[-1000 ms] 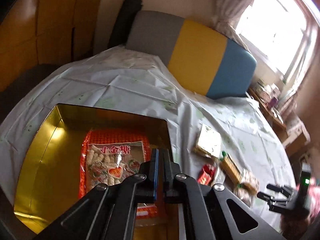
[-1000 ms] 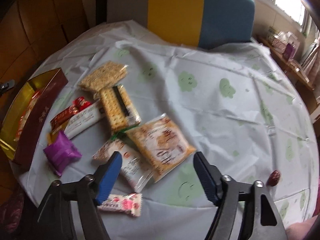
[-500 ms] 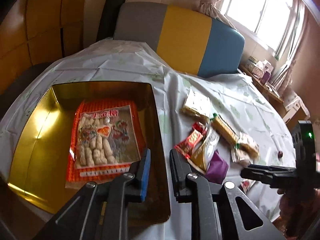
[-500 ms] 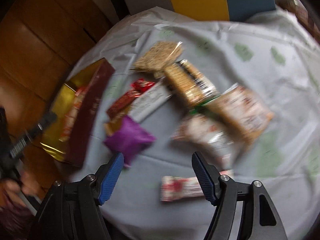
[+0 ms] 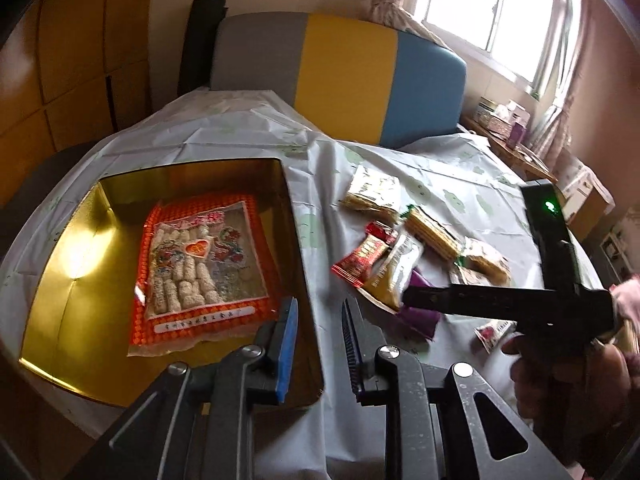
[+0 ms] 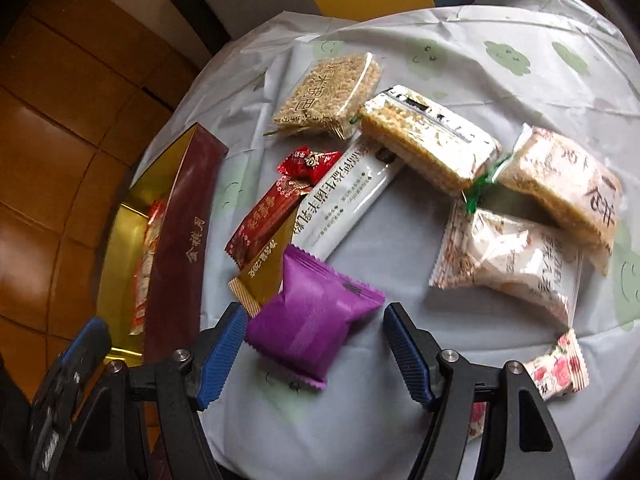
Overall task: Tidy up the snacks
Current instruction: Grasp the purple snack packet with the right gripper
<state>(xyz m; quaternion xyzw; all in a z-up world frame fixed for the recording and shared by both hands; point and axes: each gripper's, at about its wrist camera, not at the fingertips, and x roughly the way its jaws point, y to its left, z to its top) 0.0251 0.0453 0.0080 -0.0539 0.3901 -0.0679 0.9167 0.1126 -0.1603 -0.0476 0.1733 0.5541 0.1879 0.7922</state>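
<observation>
A purple snack packet [image 6: 314,316] lies on the table between the blue pads of my right gripper [image 6: 314,350]. The pads stand spread, one to each side of it, and neither presses on it yet; the left pad sits just beside the packet's edge, the right pad a little apart. The packet is pillow-shaped, its crimped ends pointing away from me to the right and back toward me, so its long axis runs roughly along my fingers and the pads face its long sides. My right gripper is much the nearer to it; I judge that closing here would take it.

Beyond the right fingertips, the other snacks lie loose on the pale tablecloth [image 6: 440,32]: a gold-ended packet [image 6: 260,276] tucked under the purple one, a dark red bar [image 6: 266,220], a small red candy [image 6: 308,160], a long white bar [image 6: 348,192], two sesame cracker packs [image 6: 328,94], and farther right three clear-wrapped pastries [image 6: 508,264]. A small pink rose-printed candy [image 6: 560,364] lies just right of my right finger.

To the left of those fingers stands a gold-lined tin [image 5: 76,240] with maroon outer walls. It holds one thing: a flat orange bag of sesame sticks [image 5: 196,268], lying lengthwise away from me.

My left gripper [image 5: 318,344] hovers over the tin's near right corner, above its rim. Its jaws are opening, narrowly parted, with nothing between them.
</observation>
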